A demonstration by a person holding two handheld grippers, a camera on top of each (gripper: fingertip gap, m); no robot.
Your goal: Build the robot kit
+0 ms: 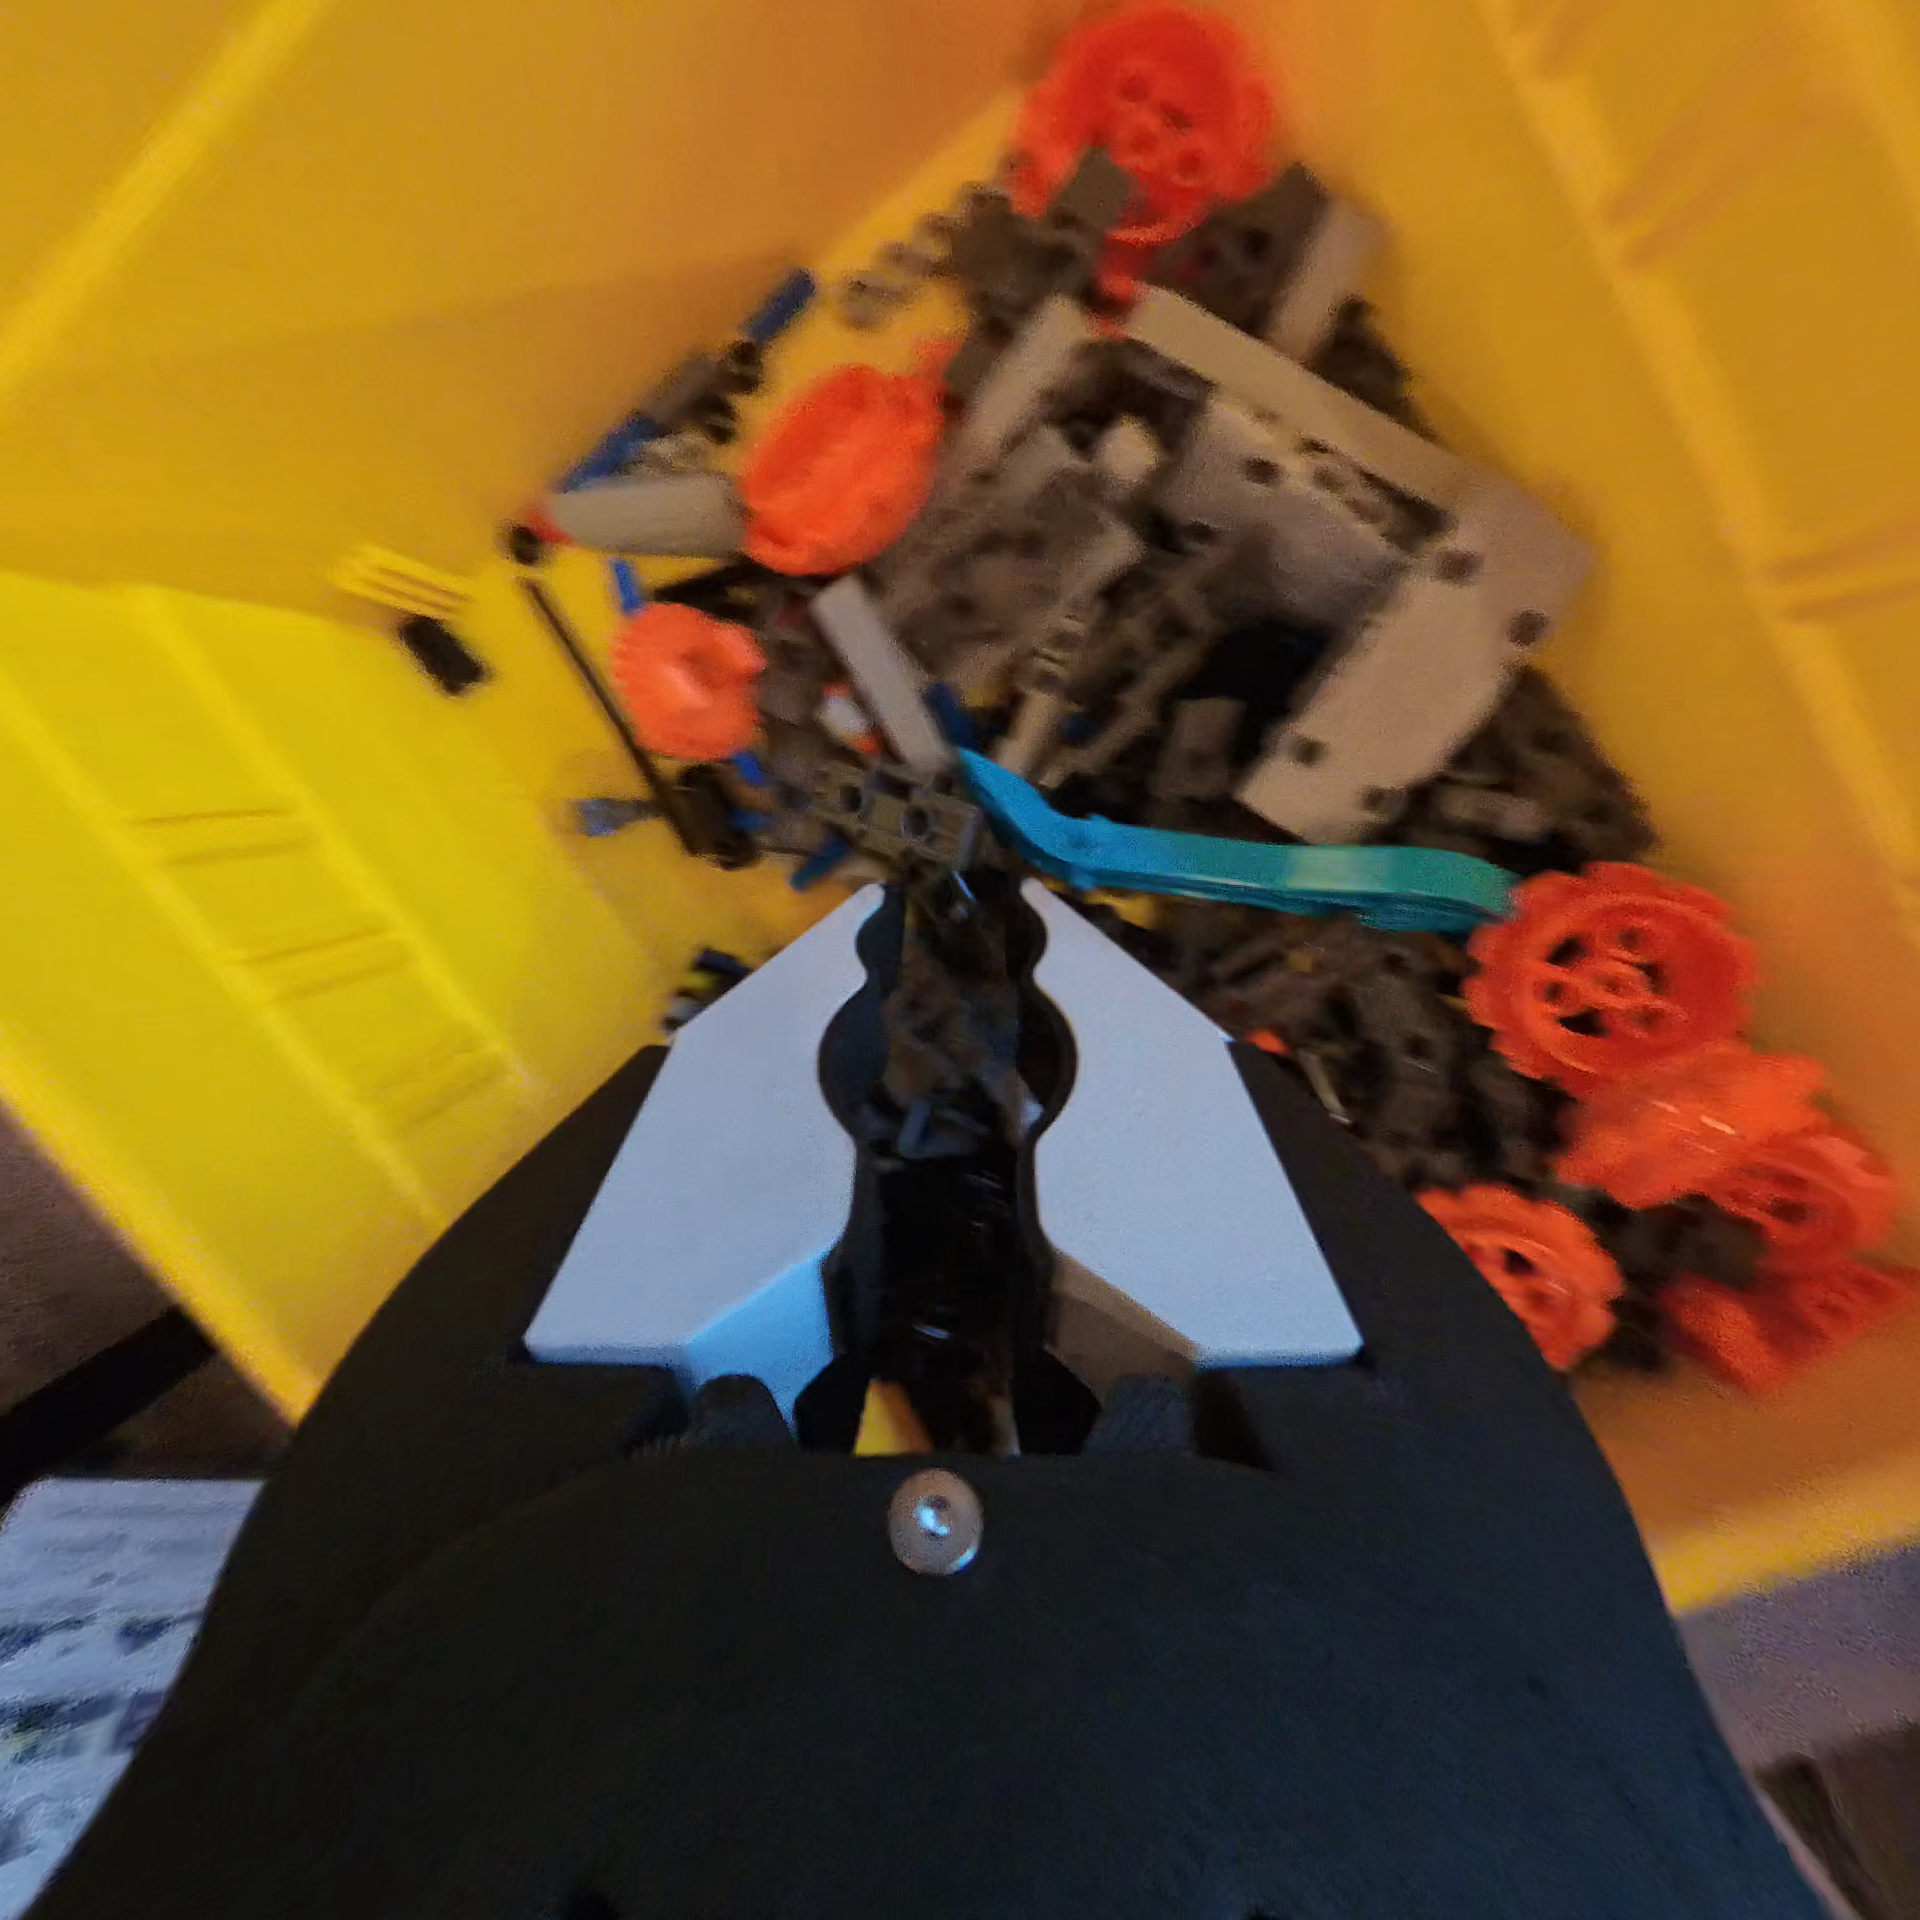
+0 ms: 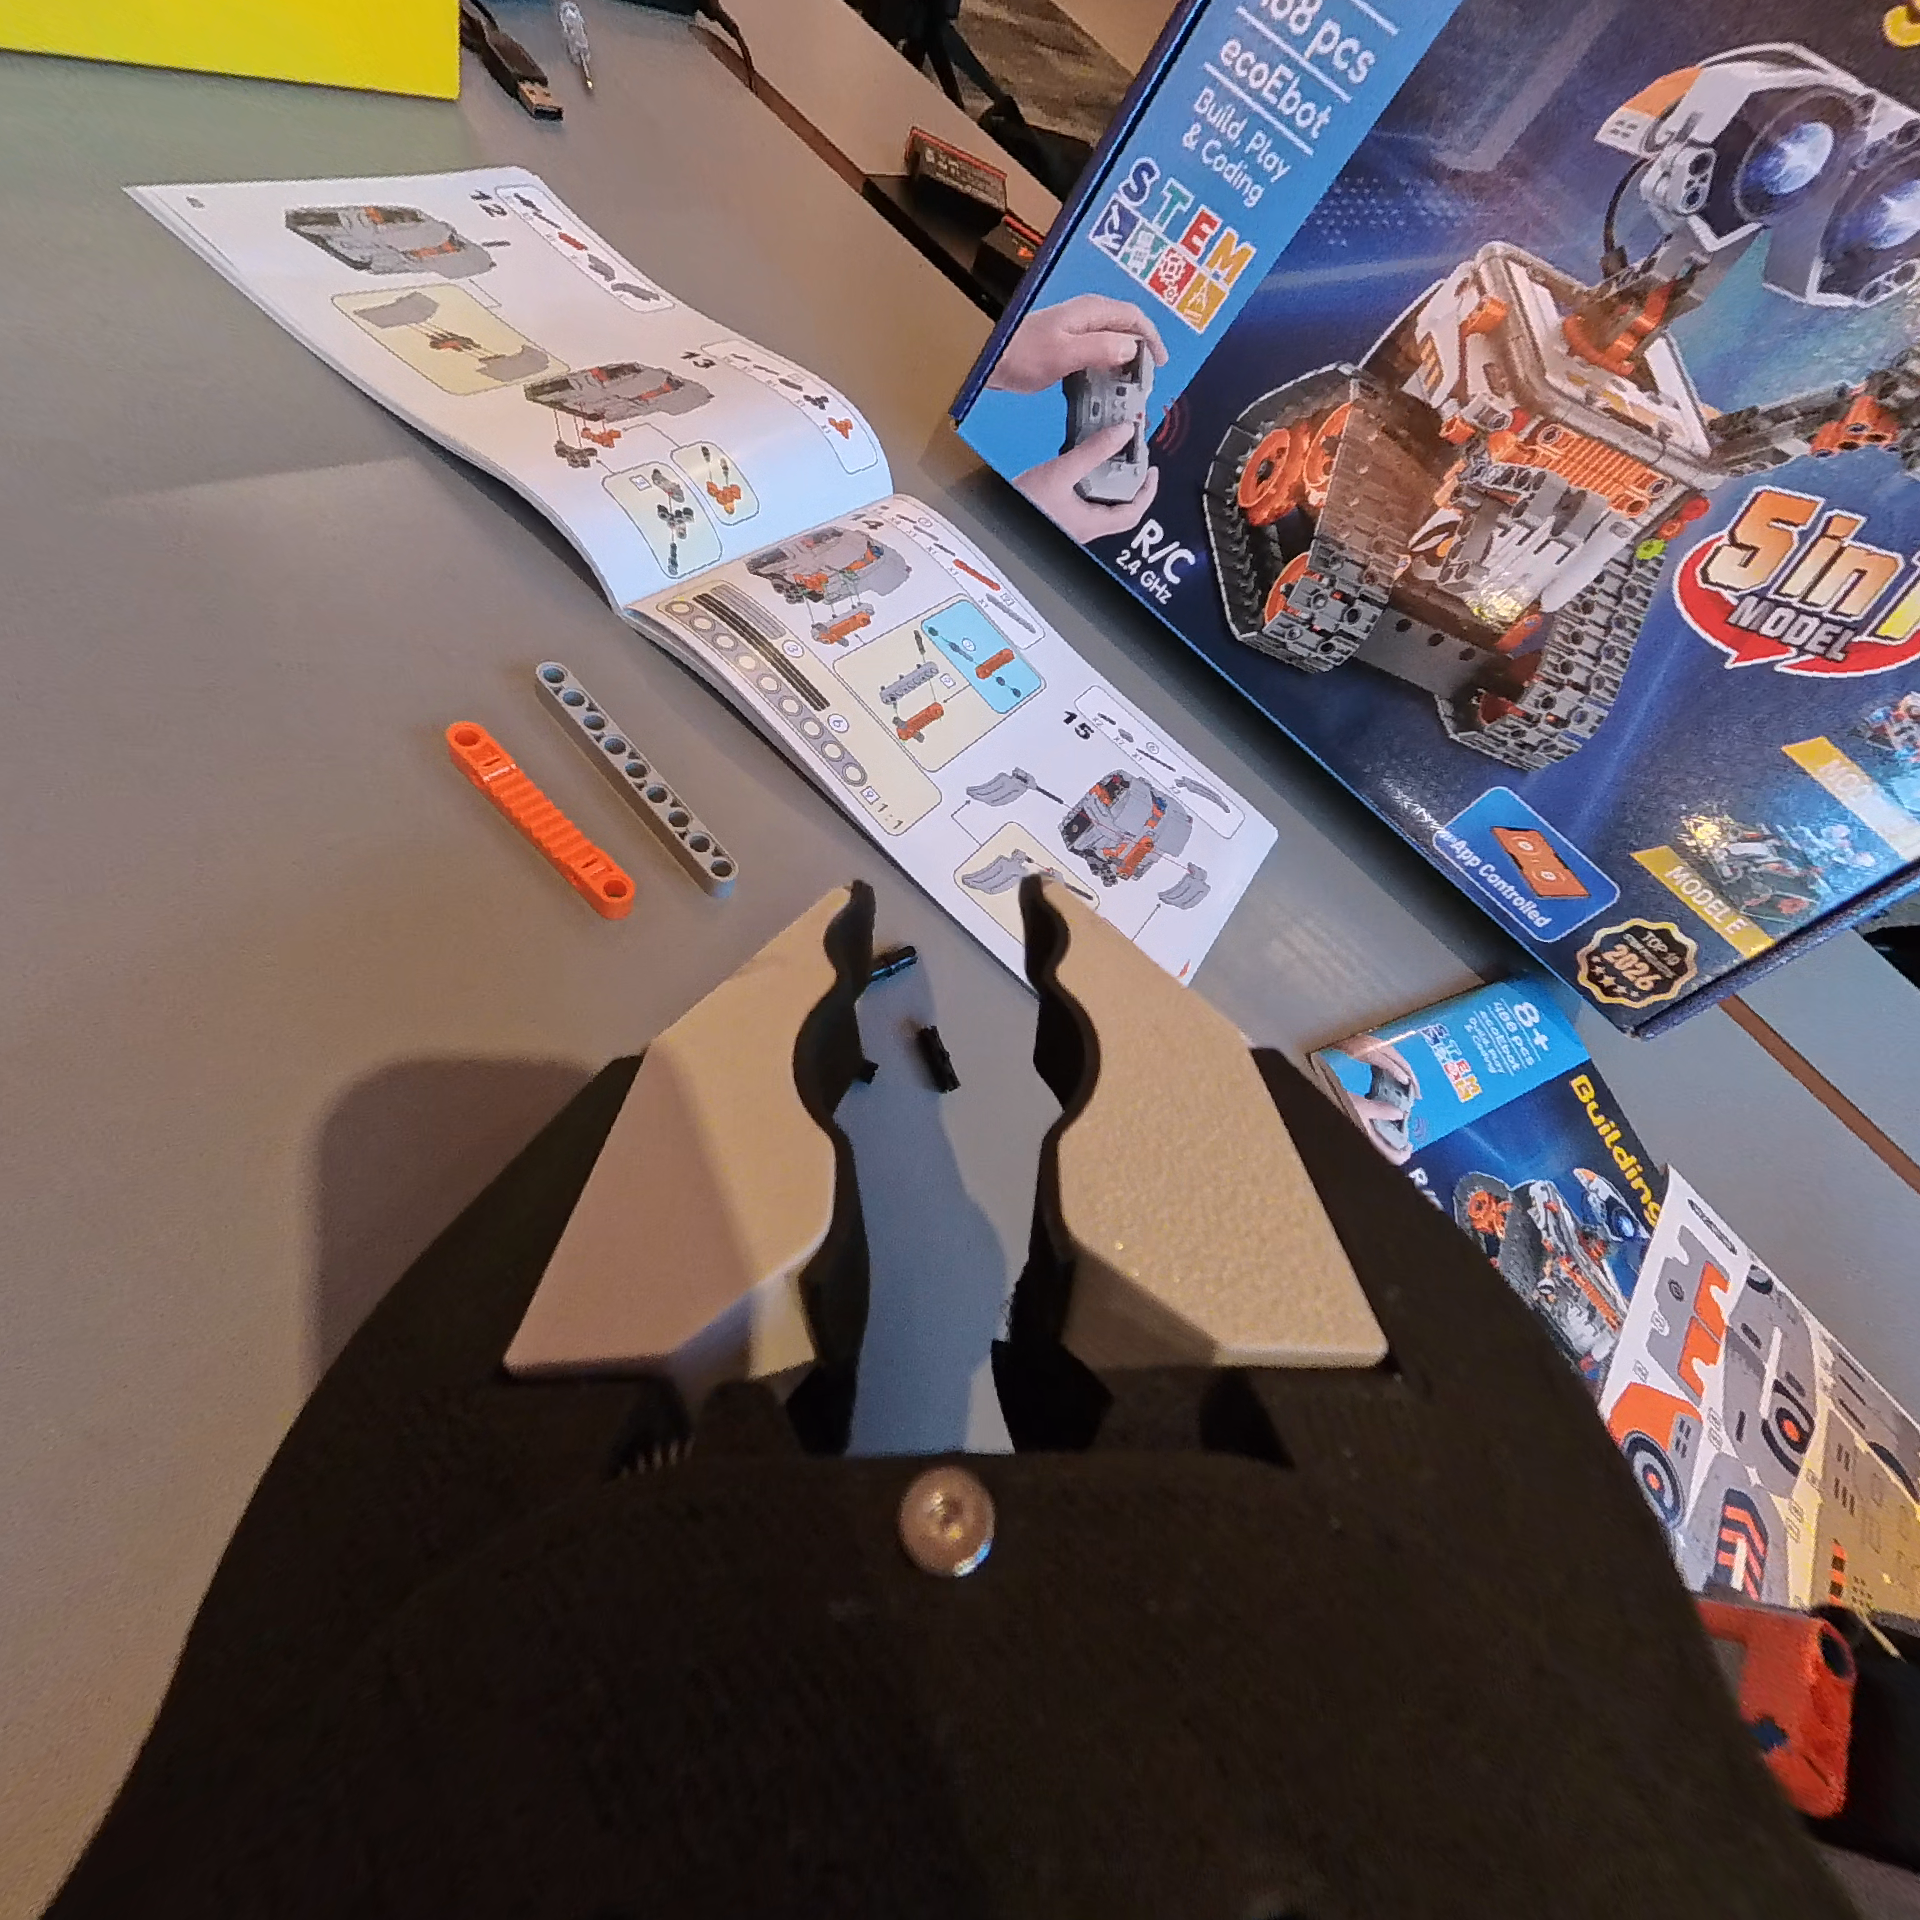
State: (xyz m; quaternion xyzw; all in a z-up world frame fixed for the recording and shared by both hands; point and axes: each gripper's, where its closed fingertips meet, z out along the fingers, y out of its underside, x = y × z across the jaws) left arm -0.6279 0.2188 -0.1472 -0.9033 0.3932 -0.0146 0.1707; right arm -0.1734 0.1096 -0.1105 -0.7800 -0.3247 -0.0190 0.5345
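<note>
Left gripper: inside a yellow bin, jaws nearly together, tips at a small dark grey holed piece; blur prevents telling whether that piece is clamped. Just beyond the tips: a teal curved piece lying across a heap of dark parts, a grey and white block assembly, and orange gear wheels scattered around the heap. Right gripper: released, jaws apart, empty, hovering over a grey table. Between the jaws, on the table: two small black pins. Left of the tips: an orange ribbed bar beside a grey holed beam, apart. Ahead: an open instruction booklet. To the right: a blue toy box.
</note>
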